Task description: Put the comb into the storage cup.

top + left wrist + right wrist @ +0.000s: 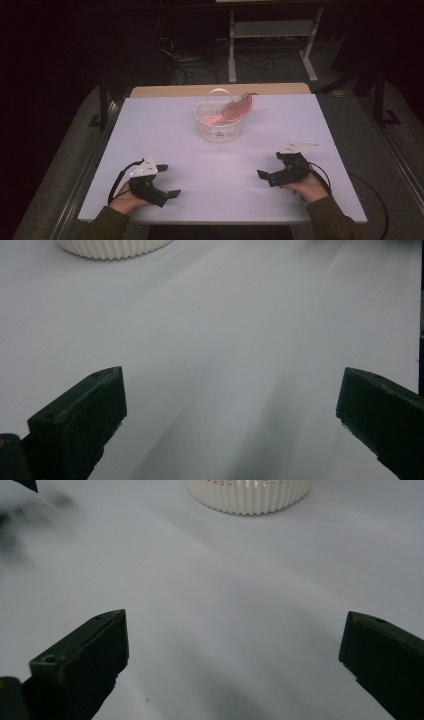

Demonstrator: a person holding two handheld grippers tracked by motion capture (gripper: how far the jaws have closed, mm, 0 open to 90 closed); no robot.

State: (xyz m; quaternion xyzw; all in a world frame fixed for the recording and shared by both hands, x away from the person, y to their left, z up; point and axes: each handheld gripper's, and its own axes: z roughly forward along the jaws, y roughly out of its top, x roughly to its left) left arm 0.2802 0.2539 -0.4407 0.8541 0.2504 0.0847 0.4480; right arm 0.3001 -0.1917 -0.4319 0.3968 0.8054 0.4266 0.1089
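Observation:
A white slatted basket (218,126) with a loop handle stands on the table, back of centre. A pink comb-like brush (236,110) leans in it, sticking out over the right rim. My left gripper (169,181) rests near the front left of the table, jaws wide apart and empty. My right gripper (270,166) rests near the front right, also open with nothing between its jaws. In the left gripper view the basket (112,248) base shows at the top left beyond the left gripper (230,397); in the right gripper view the basket (250,495) sits top centre beyond the right gripper (235,640).
The white table top (220,165) spreads bare between the two grippers and the basket. A wooden strip (165,91) borders the far edge. Behind the table are a metal stand (272,30) and loose cables on a dark floor.

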